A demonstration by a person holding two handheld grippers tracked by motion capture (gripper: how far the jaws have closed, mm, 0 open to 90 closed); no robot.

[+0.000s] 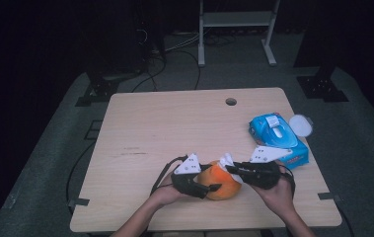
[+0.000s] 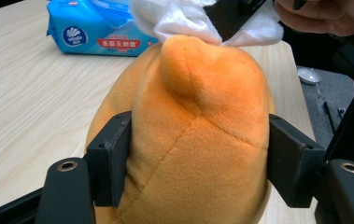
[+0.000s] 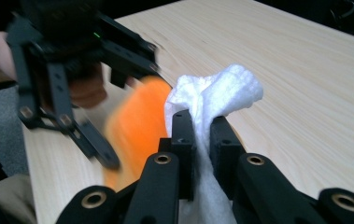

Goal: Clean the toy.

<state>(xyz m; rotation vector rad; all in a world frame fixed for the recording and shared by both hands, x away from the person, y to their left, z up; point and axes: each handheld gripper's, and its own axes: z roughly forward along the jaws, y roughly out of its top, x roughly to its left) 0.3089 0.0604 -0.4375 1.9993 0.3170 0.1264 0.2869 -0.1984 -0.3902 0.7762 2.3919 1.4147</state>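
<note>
Wiping the orange plush toy [image 1: 219, 181] near the table's [image 1: 174, 123] front edge — left gripper [image 1: 202, 188] clamps it steady. Right gripper [image 1: 231, 169] jaws pinch a white wipe [image 3: 214, 95] onto its top, likely for cleaning; wipes pack [image 1: 278, 138] by the right edge.

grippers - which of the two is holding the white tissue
The right gripper: its jaws pinch the white tissue between them. The left gripper instead clamps the orange plush toy from both sides.

I see a light wooden desk [image 1: 165, 128] with a round hole [image 1: 231, 101] near its far edge. On it lie a blue wipes pack [image 1: 278, 138] at right and an orange plush toy [image 1: 219, 181] near me.
</note>
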